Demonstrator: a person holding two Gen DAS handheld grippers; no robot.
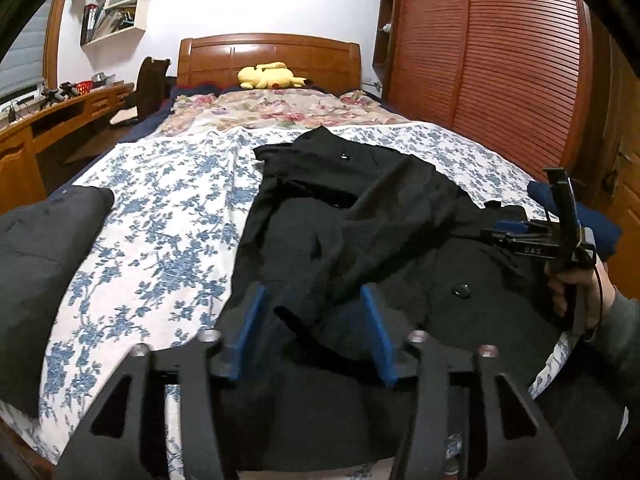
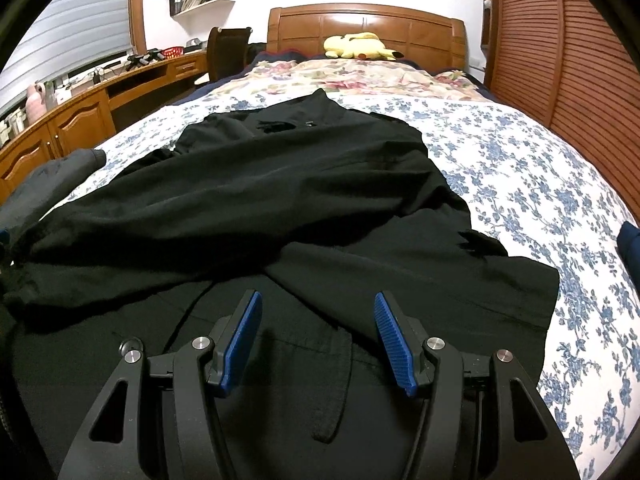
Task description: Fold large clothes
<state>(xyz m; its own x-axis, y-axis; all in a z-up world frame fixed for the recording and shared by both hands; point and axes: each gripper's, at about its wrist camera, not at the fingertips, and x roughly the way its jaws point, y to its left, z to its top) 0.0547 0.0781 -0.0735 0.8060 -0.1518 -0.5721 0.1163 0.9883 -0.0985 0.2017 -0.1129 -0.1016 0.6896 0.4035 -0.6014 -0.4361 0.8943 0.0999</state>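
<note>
Left gripper point(image 1: 312, 292) is seen with blue pads spread, nothing pinched; black fabric lies below the gap, not pressed by either pad. Right gripper point(image 2: 318, 300) likewise spread wide, pads clear of the cloth under them. In the left wrist view the right gripper point(image 1: 500, 227) is also seen from the side, held by a hand point(image 1: 576, 292) at the bed's right edge.

Bed point(image 1: 160, 208) is covered by a blue-floral sheet, with a pink-floral quilt point(image 1: 272, 110) further up and a wooden headboard point(image 1: 268, 58) behind. Louvred wardrobe doors point(image 1: 500, 60) stand to the right, a wooden desk point(image 1: 60, 120) to the left.

Black coat point(image 2: 280, 184) is spread along the middle of the sheet, one sleeve thrown diagonally across the body, hem end nearest both grippers. Second dark garment point(image 1: 40, 260) is piled at the left edge of the bed, apart from the coat. Dark blue item point(image 1: 600, 220) is seen at the right edge. Yellow plush toy point(image 1: 270, 76) lies against the headboard. Coat button point(image 1: 461, 291) is visible near the right front.
</note>
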